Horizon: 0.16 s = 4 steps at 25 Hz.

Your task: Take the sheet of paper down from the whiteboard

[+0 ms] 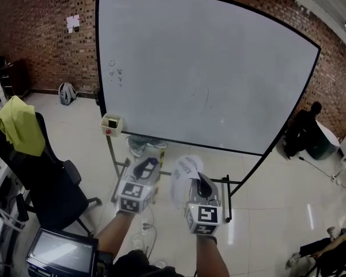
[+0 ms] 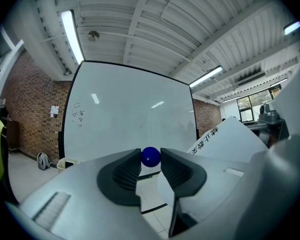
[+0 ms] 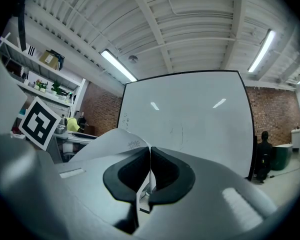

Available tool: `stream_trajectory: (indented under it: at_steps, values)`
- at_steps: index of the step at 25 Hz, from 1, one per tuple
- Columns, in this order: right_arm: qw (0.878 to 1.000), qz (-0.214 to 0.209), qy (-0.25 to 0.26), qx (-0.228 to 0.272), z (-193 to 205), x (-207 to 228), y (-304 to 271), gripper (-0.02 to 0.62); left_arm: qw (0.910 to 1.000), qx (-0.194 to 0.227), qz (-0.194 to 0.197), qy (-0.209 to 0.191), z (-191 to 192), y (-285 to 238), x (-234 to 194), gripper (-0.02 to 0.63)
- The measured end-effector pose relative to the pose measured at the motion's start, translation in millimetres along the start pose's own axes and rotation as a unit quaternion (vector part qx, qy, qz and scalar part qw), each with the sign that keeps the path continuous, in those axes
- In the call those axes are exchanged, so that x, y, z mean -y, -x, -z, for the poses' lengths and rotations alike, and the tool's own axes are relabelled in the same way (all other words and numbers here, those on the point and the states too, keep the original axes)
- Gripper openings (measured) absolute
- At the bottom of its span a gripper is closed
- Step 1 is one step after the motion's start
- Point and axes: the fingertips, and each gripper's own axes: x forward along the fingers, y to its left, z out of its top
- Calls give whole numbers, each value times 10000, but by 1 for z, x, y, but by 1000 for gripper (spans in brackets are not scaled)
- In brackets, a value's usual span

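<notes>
Paper sheet (image 1: pixel 183 180) off whiteboard (image 1: pixel 207 68), brick wall (image 1: pixel 40 33), pale tiled floor (image 1: pixel 277 195)

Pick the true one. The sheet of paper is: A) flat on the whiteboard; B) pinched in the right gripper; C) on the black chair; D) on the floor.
B: the right gripper has its jaws shut on the sheet of paper, held clear of the whiteboard; the left gripper holds a blue ball.
</notes>
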Motion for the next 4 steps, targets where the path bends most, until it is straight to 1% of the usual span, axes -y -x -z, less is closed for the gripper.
stream_trajectory:
  at_steps: [4]
  values:
    - [10000, 4, -9, 2, 2, -2, -1, 12, 10000, 27, -12, -37, -2, 2, 0, 123]
